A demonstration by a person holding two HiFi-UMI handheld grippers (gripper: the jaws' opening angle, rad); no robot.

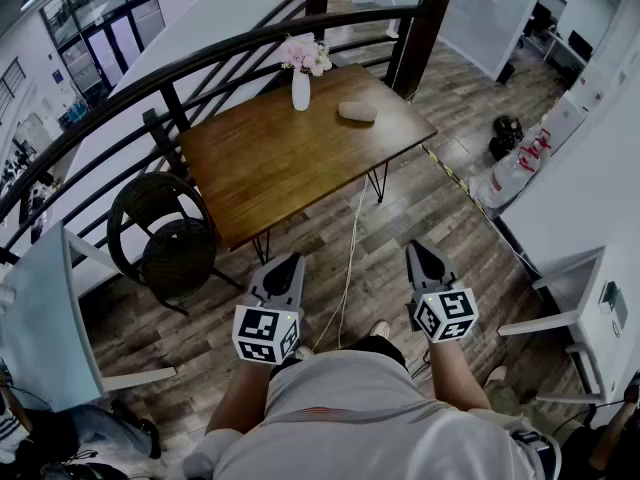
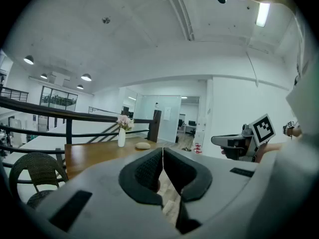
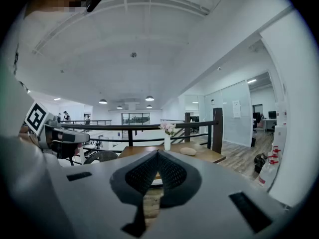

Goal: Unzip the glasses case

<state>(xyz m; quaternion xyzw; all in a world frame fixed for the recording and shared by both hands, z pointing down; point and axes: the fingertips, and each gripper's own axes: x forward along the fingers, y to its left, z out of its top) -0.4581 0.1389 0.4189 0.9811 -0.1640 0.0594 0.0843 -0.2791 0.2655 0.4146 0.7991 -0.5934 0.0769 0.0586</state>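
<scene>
The glasses case (image 1: 357, 111) lies untouched near the far right corner of the table (image 1: 262, 163), just beside the vase (image 1: 301, 89), and from here we cannot make out its zipper. We judge nothing of the task is done: the approach, the grip and the unzipping all remain. We hold the left gripper (image 1: 288, 265) and right gripper (image 1: 421, 252) in front of the waist, side by side, nearly level, aimed at the table, well short of its near edge. Both pairs of tongs are pressed together on nothing.
</scene>
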